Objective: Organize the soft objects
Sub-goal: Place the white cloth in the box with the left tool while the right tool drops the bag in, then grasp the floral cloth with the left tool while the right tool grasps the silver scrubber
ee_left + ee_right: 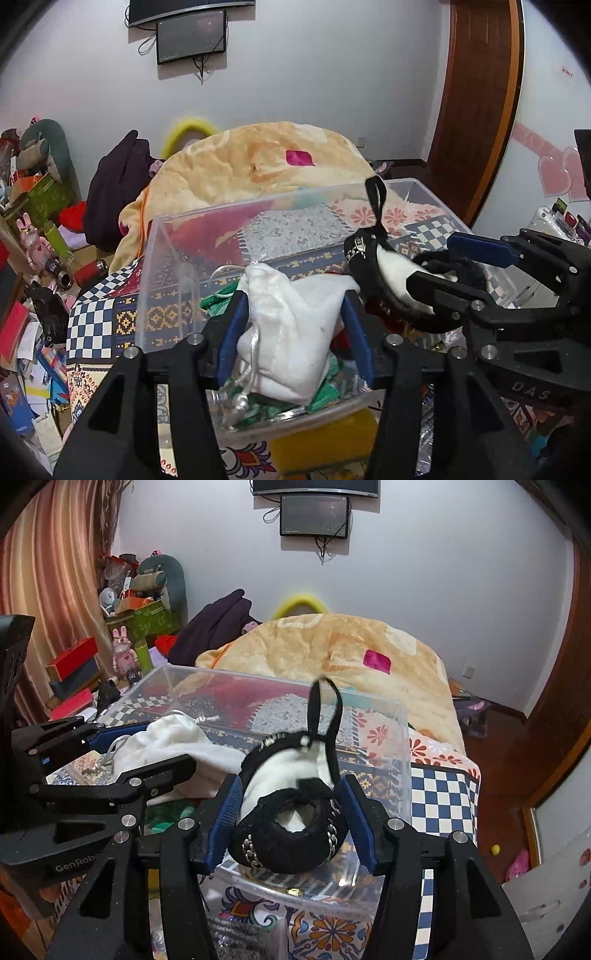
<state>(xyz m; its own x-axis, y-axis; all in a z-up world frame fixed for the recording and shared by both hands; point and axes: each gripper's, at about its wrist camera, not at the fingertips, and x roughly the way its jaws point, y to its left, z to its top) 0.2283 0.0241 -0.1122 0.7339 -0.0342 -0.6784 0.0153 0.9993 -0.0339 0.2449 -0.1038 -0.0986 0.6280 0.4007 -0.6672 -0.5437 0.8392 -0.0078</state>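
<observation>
My left gripper [295, 332] is shut on a white drawstring pouch [295, 332] and holds it over the clear plastic bin [162, 258]; green fabric [325, 395] lies in the bin under it. My right gripper [291, 816] is shut on a black and white plush bag [291, 812] with chain trim and a black strap [325, 709], held over the bin's [402, 746] near side. The right gripper [443, 266] also shows in the left wrist view with the bag [384, 273]. The left gripper [122, 753] and pouch [173, 738] show in the right wrist view.
The bin stands on a bed with a patterned checkered cover [443, 794]. A folded orange blanket [266, 162] and dark clothes [118, 184] lie behind it. Boxes and toys [33, 221] crowd the left side. A wooden door [476, 92] is at right.
</observation>
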